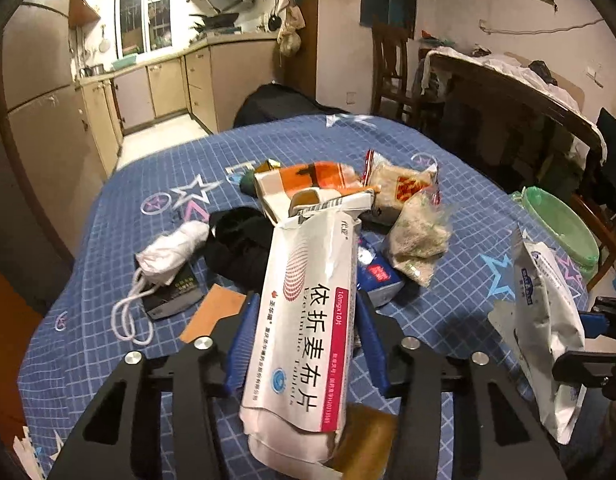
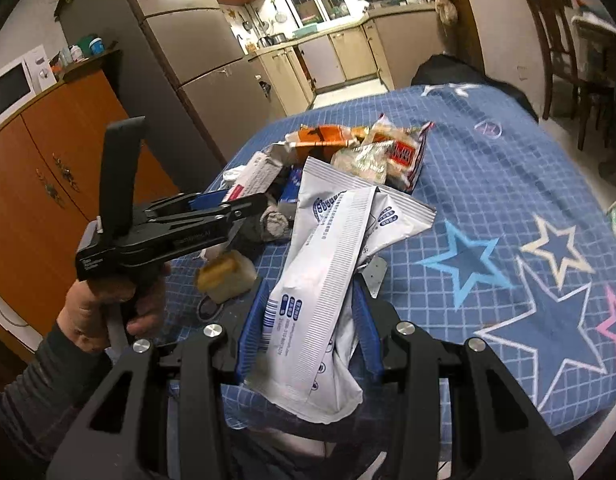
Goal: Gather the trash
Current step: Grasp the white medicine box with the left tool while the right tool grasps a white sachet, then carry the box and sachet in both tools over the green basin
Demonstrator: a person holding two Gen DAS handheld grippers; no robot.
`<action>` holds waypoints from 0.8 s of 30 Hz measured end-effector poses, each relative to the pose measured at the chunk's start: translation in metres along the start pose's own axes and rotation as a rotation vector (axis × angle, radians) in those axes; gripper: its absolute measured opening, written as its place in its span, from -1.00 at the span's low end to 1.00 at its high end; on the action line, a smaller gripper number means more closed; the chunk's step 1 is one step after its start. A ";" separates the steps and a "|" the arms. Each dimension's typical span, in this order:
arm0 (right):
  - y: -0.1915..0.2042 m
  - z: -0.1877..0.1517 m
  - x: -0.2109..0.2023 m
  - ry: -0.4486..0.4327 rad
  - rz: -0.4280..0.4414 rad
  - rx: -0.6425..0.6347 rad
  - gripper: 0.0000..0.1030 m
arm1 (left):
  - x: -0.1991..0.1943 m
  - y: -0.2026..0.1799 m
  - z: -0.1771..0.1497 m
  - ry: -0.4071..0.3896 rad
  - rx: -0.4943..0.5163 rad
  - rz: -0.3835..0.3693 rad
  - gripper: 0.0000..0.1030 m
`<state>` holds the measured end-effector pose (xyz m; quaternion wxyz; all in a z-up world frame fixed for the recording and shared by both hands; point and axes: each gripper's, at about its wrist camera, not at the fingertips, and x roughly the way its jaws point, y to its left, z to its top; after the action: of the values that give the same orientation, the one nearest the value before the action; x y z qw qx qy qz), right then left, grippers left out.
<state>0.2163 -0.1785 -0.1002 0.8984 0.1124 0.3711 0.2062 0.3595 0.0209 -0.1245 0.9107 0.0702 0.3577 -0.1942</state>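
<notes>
My left gripper (image 1: 308, 300) is shut on a white medicine box (image 1: 303, 320) with a red stripe, its blue pads pressing both long sides. The box stands tilted over the trash pile. In the right wrist view a hand (image 2: 107, 300) holds that gripper (image 2: 243, 204) at the left, level with the pile. My right gripper (image 2: 312, 288) is shut on a crumpled white foil pouch (image 2: 320, 272) with blue print. Pouch (image 1: 544, 320) and right gripper (image 1: 588, 338) also show at the right edge of the left wrist view, lifted off the table.
On the blue star-patterned tablecloth (image 1: 287, 140) lie an orange carton (image 1: 308, 176), two snack bags (image 1: 412, 216), a black cloth (image 1: 235, 244), a white face mask (image 1: 171, 248) and a blue packet (image 1: 378, 276). A green-lined bin (image 1: 560, 228) stands off the right edge. A yellowish block (image 2: 227, 276) lies near the front.
</notes>
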 end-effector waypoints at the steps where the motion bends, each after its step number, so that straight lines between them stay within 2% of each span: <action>1: 0.000 0.001 -0.002 -0.008 -0.009 -0.008 -0.21 | -0.006 -0.001 0.001 -0.015 -0.005 0.007 -0.08; 11: 0.006 0.014 -0.041 -0.133 -0.105 -0.121 -0.21 | -0.077 -0.015 0.013 -0.150 -0.067 0.026 -0.08; 17: -0.003 0.035 -0.085 -0.254 -0.225 -0.173 -0.21 | -0.112 -0.072 0.040 -0.243 -0.050 0.012 -0.08; 24: -0.042 0.054 -0.142 -0.345 -0.371 -0.187 -0.21 | -0.118 -0.146 0.072 -0.296 -0.037 -0.035 -0.07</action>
<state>0.1761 -0.2833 0.0103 0.9772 -0.0075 0.2063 0.0494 0.2663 -0.0958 0.0098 0.9511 0.0175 0.2243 -0.2116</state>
